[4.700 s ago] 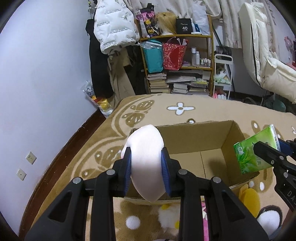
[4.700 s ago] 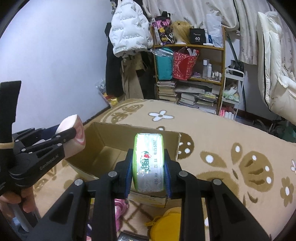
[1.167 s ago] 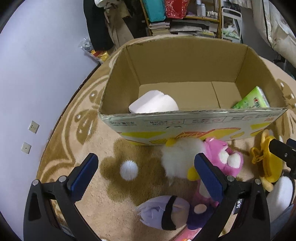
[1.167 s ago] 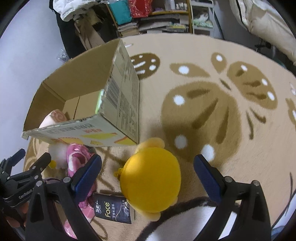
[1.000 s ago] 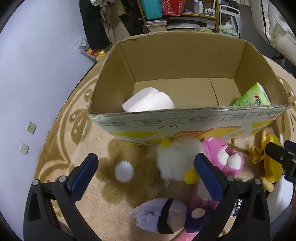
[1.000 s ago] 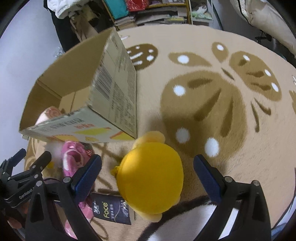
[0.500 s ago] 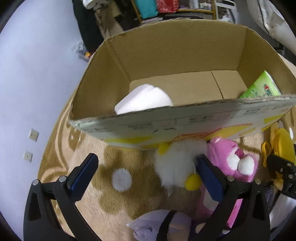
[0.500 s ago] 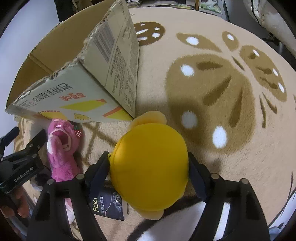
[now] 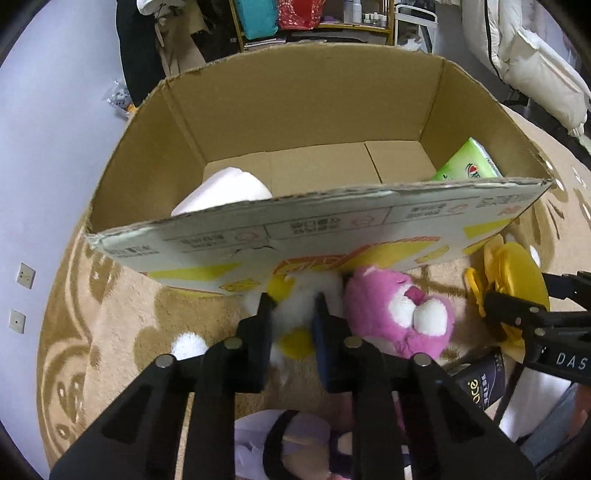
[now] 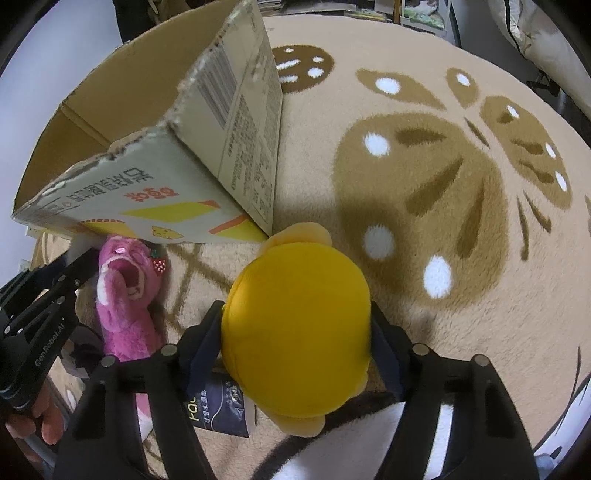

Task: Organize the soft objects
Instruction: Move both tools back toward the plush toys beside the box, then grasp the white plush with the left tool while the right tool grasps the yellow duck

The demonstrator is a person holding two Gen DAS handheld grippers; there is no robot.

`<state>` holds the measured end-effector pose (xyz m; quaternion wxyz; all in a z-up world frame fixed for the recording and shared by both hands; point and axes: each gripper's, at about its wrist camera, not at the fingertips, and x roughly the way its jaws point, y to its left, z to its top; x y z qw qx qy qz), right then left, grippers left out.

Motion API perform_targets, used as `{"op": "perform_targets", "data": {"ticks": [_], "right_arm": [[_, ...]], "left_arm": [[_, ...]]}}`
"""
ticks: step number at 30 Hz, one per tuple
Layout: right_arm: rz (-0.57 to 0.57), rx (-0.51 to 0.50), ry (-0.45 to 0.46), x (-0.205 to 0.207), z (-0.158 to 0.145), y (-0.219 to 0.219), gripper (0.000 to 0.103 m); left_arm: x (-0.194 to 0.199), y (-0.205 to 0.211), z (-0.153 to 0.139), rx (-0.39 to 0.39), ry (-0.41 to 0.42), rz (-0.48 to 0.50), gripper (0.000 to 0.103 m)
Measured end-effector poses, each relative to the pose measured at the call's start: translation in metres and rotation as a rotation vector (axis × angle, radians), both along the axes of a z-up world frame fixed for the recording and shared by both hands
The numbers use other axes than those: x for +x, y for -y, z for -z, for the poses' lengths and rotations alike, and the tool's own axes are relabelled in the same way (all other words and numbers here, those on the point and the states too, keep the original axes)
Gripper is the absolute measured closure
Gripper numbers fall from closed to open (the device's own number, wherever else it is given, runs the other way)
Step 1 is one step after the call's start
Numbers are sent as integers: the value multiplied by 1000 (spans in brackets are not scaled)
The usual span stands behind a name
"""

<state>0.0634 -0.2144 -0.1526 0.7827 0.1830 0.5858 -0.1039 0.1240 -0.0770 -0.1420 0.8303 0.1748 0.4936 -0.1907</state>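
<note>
An open cardboard box point(image 9: 332, 229) stands on the rug and holds a white-pink roll point(image 9: 221, 194) at the left and a green tissue pack point(image 9: 467, 168) at the right. My left gripper point(image 9: 293, 314) is shut on a white and yellow plush toy point(image 9: 306, 295) lying against the box's front wall. A pink plush bear point(image 9: 399, 321) lies just right of it. My right gripper point(image 10: 295, 328) is shut on a round yellow plush point(image 10: 295, 321) by the box's near corner point(image 10: 221, 155); it also shows in the left wrist view point(image 9: 517, 280).
A purple-white plush point(image 9: 295, 439) lies under my left gripper. A dark tissue pack point(image 10: 221, 410) lies under the yellow plush, with a white and black plush point(image 10: 332, 450) beside it. Shelves and hanging clothes point(image 9: 295, 22) stand behind the box. A patterned tan rug point(image 10: 443, 184) stretches right.
Both grippers came down from open to closed: the left jaws closed on the white and yellow plush, the right jaws on the yellow plush. Earlier, the roll and tissue pack went into the box.
</note>
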Motion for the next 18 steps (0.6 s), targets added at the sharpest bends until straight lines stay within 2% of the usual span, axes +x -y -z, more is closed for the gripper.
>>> {"op": "perform_targets", "data": {"ticks": [9,18], "right_arm": [[10,-2,71,-7,-22,1,30],[8,-16,144,-20,-45,-3,30]], "left_arm": [[-9,-14,-16,-39,5,-65,100],[-21,-26,-39,-74,48,-95,100]]}}
